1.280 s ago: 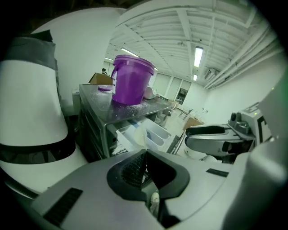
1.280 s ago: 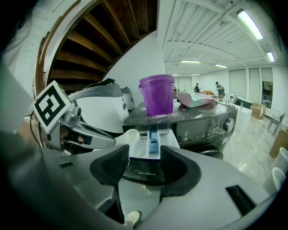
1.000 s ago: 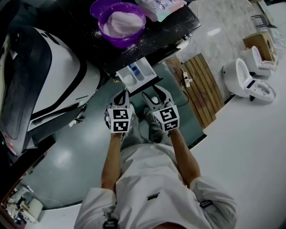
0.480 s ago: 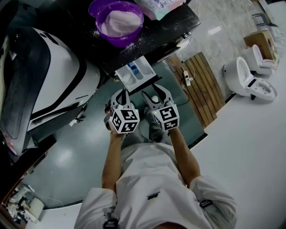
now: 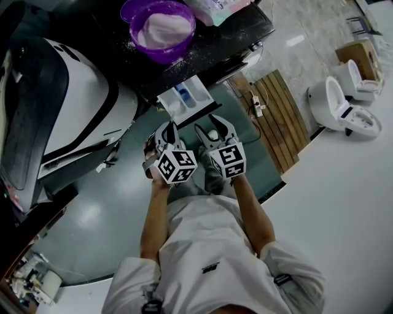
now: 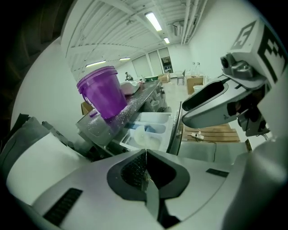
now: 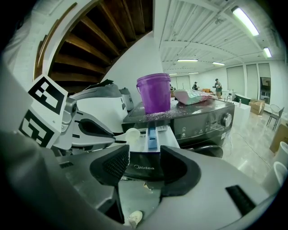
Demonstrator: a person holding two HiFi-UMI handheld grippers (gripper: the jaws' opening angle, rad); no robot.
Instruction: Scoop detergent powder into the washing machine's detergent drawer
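Your left gripper is clamped on the thin handle of a white scoop, with the jaws pressed together. The scoop's bowl sits out in front, by the left-hand compartment of the detergent drawer. Whether it touches the drawer cannot be told. Your right gripper is released and holds nothing. Its jaws stand apart, and the drawer's front shows between them.

That front panel reads "Midea", the only writing clear enough to read. From the head view, both grippers hang side by side, just short of the drawer. The drawer is pulled out of the dark washing machine, and a blue insert sits in its middle compartment.

On the machine's top, behind the drawer, stands a purple tub filled with pale detergent powder. White grains are scattered around it. Next to the tub lies a detergent bag whose print is too blurred to read. A round knob shows on the machine's front panel. A white machine stands to your left. Off to your right are a wooden slatted board and, further out, a toilet.
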